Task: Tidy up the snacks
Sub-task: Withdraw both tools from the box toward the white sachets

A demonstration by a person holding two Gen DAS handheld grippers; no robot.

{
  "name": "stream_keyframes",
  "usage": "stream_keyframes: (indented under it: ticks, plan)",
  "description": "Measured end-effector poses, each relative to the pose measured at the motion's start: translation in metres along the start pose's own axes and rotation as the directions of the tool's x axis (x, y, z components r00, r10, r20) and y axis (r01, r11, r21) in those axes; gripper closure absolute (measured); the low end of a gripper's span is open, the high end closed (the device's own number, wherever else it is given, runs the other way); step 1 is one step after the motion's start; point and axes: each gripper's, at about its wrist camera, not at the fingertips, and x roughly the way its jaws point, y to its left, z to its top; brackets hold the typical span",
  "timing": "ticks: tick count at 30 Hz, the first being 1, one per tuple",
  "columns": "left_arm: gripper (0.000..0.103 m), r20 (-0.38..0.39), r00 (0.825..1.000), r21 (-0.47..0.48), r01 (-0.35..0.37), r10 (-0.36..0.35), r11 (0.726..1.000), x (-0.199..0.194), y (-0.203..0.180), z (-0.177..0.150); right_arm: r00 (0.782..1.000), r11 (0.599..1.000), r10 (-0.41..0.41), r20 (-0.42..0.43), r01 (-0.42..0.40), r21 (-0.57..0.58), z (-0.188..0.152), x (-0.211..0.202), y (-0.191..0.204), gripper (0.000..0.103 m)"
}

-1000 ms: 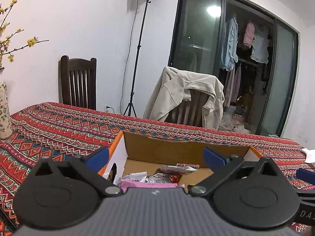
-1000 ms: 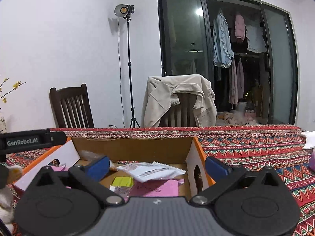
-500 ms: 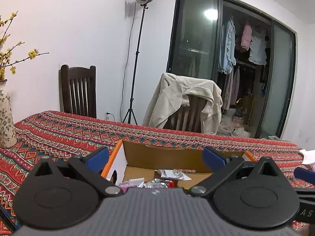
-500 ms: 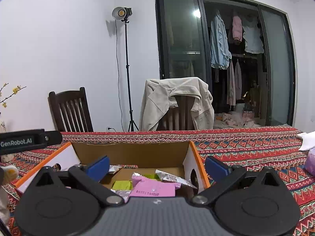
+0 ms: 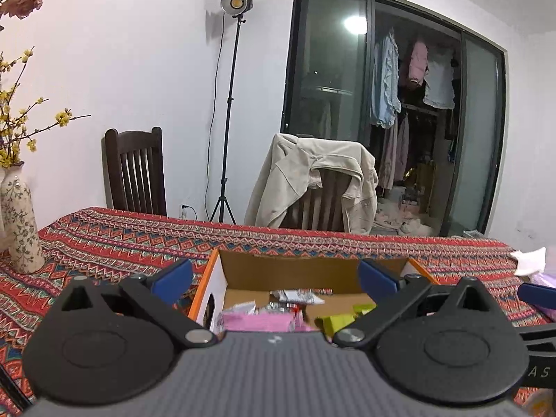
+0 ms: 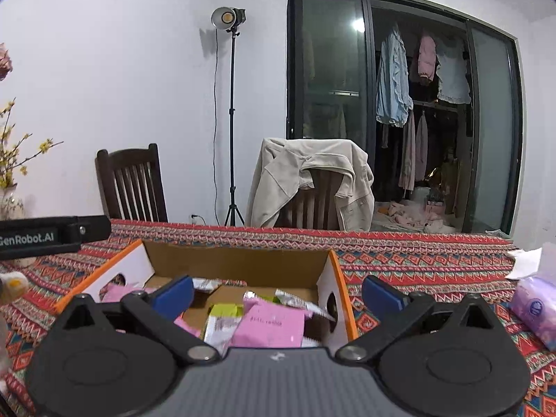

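Note:
An open cardboard box (image 5: 288, 271) with orange edges sits on the patterned tablecloth, straight ahead in both views (image 6: 239, 264). It holds several snack packets: pink packets (image 6: 271, 323), green ones (image 6: 226, 311) and silver wrappers (image 5: 299, 295). My left gripper (image 5: 274, 279) is open and empty, above the box's near side. My right gripper (image 6: 278, 290) is open and empty, also above the near side. The left gripper's black body (image 6: 52, 234) shows at the left in the right wrist view.
A floral vase (image 5: 21, 222) with yellow blossoms stands at the table's left. A purple tissue pack (image 6: 537, 307) and white tissue (image 6: 526, 260) lie at the right. Two chairs (image 5: 135, 173), one with a beige jacket (image 5: 312, 180), stand behind the table beside a light stand (image 5: 227, 104).
Both grippers have drawn back and tilted up from the box, so the box looks smaller and further. Both stay open and empty.

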Motion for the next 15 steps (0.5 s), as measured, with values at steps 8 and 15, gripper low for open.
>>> stream_keyframes:
  ticks: [8, 15]
  plan:
    - [0.000, -0.060, 0.998, 0.042, 0.010, -0.008, 0.999, -0.029, 0.008, -0.024, 0.999, 1.000, -0.016, -0.052, 0.014, -0.028, -0.028, -0.027, 0.009, 0.000]
    - [0.000, -0.138, 0.990, 0.040, -0.006, 0.011, 0.999, -0.046, 0.022, -0.057, 0.988, 0.997, -0.045, -0.148, 0.035, -0.068, -0.064, -0.037, 0.016, 0.000]
